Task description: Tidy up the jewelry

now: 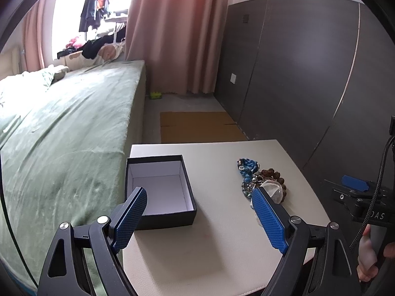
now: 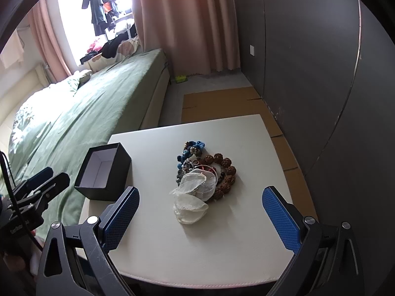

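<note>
We hold the left gripper [image 1: 198,198] with its fingers spread wide and grasping nothing, above the white table [image 1: 222,234] near the open dark box [image 1: 160,190], which is empty. The right gripper [image 2: 200,198] is also spread wide and holds nothing. The jewelry [image 2: 206,170], a heap of bead bracelets with two thin white pouches [image 2: 191,202], lies on the table, apart from the box and to its right.

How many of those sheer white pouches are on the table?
2. One pouch lies on the jewelry pile, the other just in front of it. More may hide underneath.
</note>
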Tool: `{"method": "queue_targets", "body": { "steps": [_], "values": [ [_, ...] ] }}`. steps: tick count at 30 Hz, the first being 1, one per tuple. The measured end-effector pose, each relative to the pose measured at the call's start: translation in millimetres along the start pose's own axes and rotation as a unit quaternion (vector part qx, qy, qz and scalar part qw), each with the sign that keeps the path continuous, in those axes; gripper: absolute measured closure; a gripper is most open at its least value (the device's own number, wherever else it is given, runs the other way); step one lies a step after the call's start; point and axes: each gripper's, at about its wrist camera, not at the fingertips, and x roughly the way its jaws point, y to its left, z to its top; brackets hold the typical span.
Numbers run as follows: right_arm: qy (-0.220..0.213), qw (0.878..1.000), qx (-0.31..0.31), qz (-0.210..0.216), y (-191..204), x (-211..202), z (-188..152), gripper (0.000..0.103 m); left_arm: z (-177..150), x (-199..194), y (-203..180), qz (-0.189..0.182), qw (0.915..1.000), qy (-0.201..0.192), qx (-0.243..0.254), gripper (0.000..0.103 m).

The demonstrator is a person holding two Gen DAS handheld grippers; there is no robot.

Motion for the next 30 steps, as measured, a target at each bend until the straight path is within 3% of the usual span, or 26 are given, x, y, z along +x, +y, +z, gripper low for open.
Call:
{"method": "queue_targets", "body": {
  "steps": [30],
  "values": [
    [-0.002, 1.0, 0.005, -0.002, -1, -1, 0, 0.002, -2, -6, 1, -0.004, 0.9999, -0.011, 0.003, 0.016]
  ]
}}
